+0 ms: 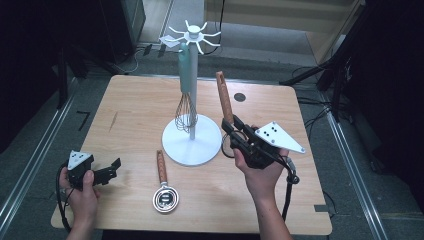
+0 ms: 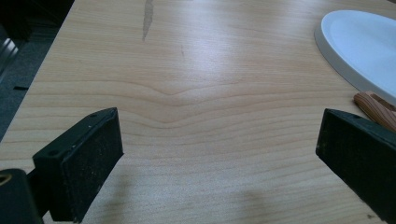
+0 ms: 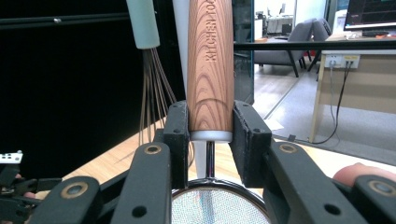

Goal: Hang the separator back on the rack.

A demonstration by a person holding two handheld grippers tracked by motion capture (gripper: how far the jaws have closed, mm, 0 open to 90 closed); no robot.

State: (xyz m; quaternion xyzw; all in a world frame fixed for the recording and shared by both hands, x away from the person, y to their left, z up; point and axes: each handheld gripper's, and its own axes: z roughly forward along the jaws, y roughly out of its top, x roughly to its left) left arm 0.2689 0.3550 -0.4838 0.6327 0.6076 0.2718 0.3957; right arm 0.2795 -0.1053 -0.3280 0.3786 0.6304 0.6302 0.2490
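Note:
My right gripper [image 1: 233, 131] is shut on a wood-handled strainer [image 1: 224, 97] and holds it upright just right of the white hook stand [image 1: 192, 75]. In the right gripper view the jaws [image 3: 210, 126] clamp the wooden handle [image 3: 210, 70] just above its metal collar, and the mesh bowl [image 3: 217, 205] hangs below them. A teal-handled whisk [image 1: 185, 90] hangs from one of the stand's hooks. A second wood-handled utensil [image 1: 162, 180] with a round metal head lies flat in front of the stand's base. My left gripper [image 1: 113, 169] rests open near the table's front left, with nothing between its jaws [image 2: 219, 149].
The round white base [image 1: 175, 145] of the stand sits mid-table; its edge [image 2: 359, 46] and the tip of the lying handle [image 2: 373, 108] are at the right of the left gripper view. The wooden table [image 1: 135, 105] has a small dark disc [image 1: 240, 97] at the back.

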